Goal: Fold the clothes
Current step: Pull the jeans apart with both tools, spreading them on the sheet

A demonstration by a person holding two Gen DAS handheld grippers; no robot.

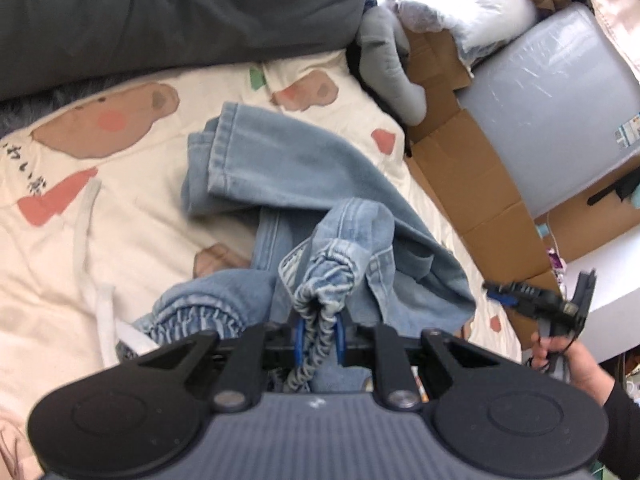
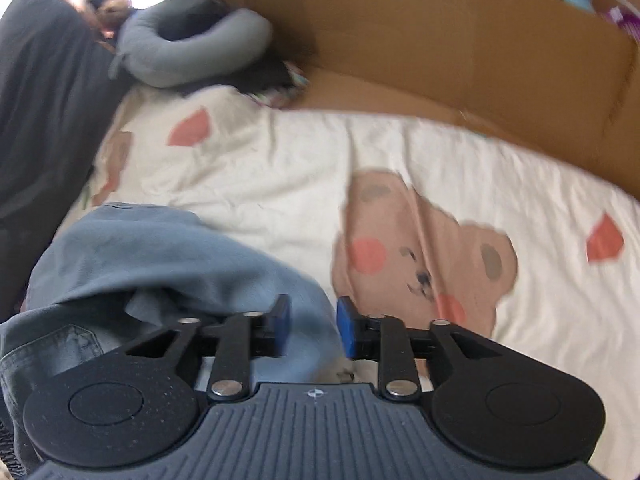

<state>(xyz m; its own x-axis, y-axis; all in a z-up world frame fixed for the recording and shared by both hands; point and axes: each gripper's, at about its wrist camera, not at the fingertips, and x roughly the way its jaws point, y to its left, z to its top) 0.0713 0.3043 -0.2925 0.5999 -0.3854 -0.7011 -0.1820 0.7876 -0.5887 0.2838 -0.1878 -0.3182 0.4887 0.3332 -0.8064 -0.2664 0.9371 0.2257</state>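
The left gripper (image 1: 318, 330) is clamped on bunched fabric. The right gripper (image 2: 313, 326) is parted, empty, held by a hand (image 1: 560, 354).

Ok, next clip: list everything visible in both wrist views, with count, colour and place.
jeans: one pair, light blue, bunched on the bedspread, waistband pinched
bedspread: one, cream with bear prints, under everything
dark pillow: one, charcoal, at the bed's far end
neck pillow: one, grey, by the cardboard
cardboard box: brown, beside the bed
grey container: one, in the cardboard
left gripper: shut on the waistband
right gripper: open, over the jeans' edge
right hand: holding that gripper
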